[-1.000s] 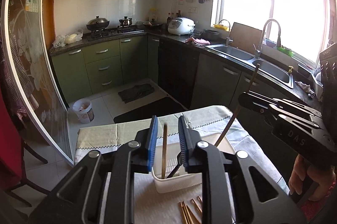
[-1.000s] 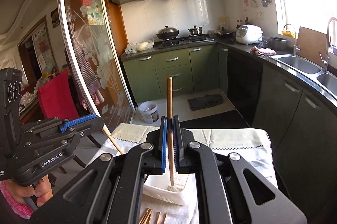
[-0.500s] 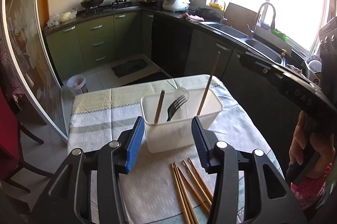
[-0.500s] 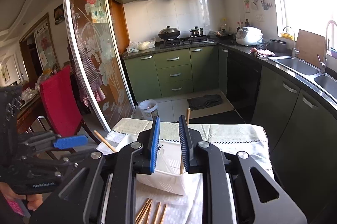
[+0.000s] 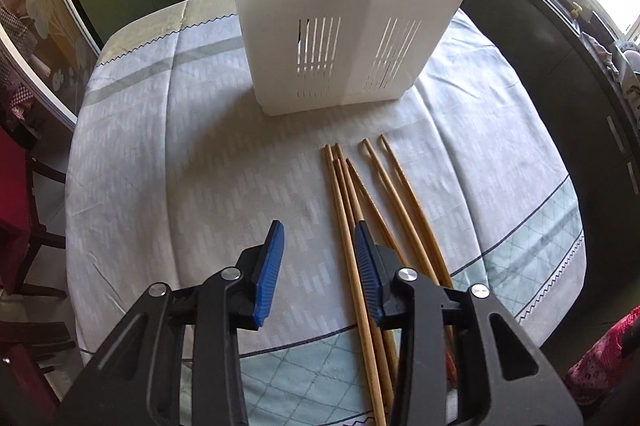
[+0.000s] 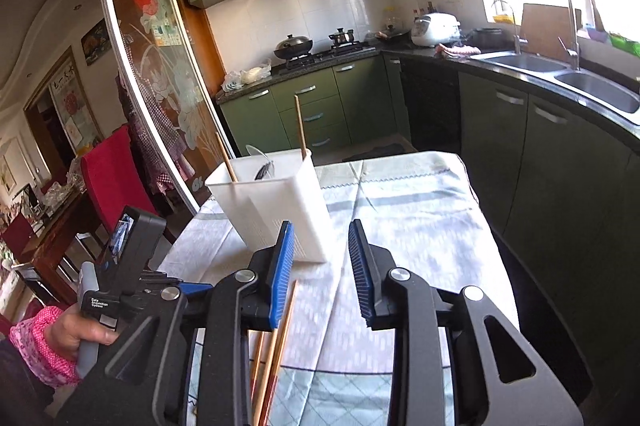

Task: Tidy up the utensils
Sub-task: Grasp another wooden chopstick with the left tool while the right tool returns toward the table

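A white slotted utensil holder (image 5: 340, 14) stands on the cloth-covered table (image 5: 160, 154); it also shows in the right wrist view (image 6: 276, 206), holding two wooden chopsticks (image 6: 300, 126) and a dark utensil. Several loose wooden chopsticks (image 5: 376, 202) lie on the cloth in front of it. My left gripper (image 5: 319, 242) is open and empty, low over the cloth, its right finger beside the leftmost chopsticks. My right gripper (image 6: 320, 246) is open and empty above the table, with loose chopsticks (image 6: 276, 338) below its left finger.
Green kitchen cabinets (image 6: 312, 102), a dark counter with a double sink (image 6: 560, 70) run along the right. A red chair (image 6: 112, 182) and a glass sliding door (image 6: 160, 86) stand left of the table. The table edge curves close on the right (image 5: 560, 226).
Both grippers dropped from above the holder toward the table. The left one swung down over the loose chopsticks. The right one let go of its chopstick, which now stands in the holder, and opened wider.
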{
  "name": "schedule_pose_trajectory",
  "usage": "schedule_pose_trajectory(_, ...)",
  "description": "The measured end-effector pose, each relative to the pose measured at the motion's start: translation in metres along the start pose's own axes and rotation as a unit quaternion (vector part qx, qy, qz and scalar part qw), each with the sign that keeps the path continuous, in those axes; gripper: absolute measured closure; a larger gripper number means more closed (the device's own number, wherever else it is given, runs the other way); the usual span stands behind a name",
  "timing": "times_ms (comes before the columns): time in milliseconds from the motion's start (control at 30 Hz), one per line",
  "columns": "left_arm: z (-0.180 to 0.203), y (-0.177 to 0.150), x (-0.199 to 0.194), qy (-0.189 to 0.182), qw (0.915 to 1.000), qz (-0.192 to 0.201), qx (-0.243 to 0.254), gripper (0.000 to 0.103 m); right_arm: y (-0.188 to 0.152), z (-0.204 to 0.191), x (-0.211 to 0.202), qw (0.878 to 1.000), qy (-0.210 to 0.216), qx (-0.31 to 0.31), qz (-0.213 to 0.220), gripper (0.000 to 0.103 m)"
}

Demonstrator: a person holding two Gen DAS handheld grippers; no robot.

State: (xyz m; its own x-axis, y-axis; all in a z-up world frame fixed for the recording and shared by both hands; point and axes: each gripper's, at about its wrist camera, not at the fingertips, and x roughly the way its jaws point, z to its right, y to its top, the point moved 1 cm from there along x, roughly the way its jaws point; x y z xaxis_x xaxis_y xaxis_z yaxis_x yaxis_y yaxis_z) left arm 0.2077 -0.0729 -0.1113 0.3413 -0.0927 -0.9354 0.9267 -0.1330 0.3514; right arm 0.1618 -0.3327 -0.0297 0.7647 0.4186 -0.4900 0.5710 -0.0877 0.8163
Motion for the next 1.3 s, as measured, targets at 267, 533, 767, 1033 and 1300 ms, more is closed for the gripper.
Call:
schedule_pose_trajectory(267,-0.002,-0.002,0.024,-0.001,0.9988,-0.047,-0.015,0.069,-0.031,0.036,-0.008,0.998,0.013,0.056,-0.015,0.074)
schedule_pose_trajectory(533,0.005,0.000,0.034,0.003,0.9981,-0.060,-0.008,0.069,-0.039,0.049,0.001,0.996,0.020,0.088,-0.028,0.074)
schedule_pose_trajectory(767,0.015,0.010,0.045,0.025,0.9974,-0.068,0.004,0.069,-0.040,0.053,0.003,0.995,0.021,0.098,-0.028,0.069)
schedule_pose_trajectory(1033,0.018,0.029,0.053,0.020,0.9972,-0.072,-0.007,0.096,-0.042,0.055,0.003,0.994,0.022,0.105,-0.031,0.069)
schedule_pose_trajectory(1300,0.001,0.020,0.041,0.013,0.9978,-0.062,-0.019,0.097,-0.041,0.055,0.008,0.993,0.026,0.109,-0.037,0.069)
